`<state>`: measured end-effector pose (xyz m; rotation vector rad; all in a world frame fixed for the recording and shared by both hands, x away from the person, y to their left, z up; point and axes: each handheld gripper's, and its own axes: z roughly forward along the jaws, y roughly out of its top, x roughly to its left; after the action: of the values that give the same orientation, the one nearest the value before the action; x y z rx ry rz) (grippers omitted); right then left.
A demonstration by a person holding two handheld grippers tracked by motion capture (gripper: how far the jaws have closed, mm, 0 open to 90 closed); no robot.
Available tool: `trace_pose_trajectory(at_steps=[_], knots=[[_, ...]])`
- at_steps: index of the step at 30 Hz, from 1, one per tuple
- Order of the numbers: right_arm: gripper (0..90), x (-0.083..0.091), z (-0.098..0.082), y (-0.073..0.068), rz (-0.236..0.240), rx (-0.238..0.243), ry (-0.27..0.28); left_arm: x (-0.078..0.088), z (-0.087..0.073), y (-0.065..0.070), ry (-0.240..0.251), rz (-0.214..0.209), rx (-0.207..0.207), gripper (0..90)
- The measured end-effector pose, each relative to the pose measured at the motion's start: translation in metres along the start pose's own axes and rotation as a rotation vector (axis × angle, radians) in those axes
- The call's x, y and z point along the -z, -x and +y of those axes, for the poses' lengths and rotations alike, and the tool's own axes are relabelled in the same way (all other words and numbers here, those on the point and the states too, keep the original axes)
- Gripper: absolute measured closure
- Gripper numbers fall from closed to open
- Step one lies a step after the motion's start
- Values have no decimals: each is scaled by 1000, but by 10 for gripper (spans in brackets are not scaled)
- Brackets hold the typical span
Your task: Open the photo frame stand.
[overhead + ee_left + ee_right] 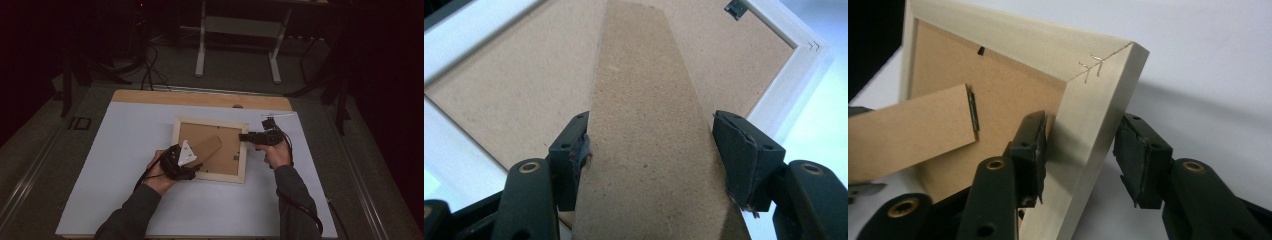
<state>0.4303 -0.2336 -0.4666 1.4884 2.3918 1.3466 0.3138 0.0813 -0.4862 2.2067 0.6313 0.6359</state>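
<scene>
A pale wooden picture frame (210, 174) lies back side up in the middle of the white sheet. Its brown cardboard stand (209, 146) is hinged to the backing board (1013, 95) and swung up off it. My left gripper (196, 164) is at the frame's near left corner, its jaws across the width of the stand (649, 125), shut on it. My right gripper (244, 136) reaches in from the right and straddles the frame's right rail (1088, 125), one jaw inside against the backing, one outside. A metal tab (736, 7) sits at the backing's far edge.
The white sheet (125, 150) covers a wooden tabletop whose bare strip (200, 98) shows at the back. A small clear strip (277, 115) lies near the sheet's far right corner. Beyond the table are floor cables (150, 70) and white table legs (200, 50).
</scene>
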Motion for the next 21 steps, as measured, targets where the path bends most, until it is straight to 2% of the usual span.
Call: trace_pose_trajectory(at_steps=[13,16,21], knots=[[573,1,-1,-4,-15,4,20,-2,-3,-6,-20,-51,58,379],[576,1,-1,-5,-16,0,25,-3,-4,-8,-40,-71,69,353],[577,2,-1,-6,-22,-2,28,1,-3,-11,-24,-114,98,327]])
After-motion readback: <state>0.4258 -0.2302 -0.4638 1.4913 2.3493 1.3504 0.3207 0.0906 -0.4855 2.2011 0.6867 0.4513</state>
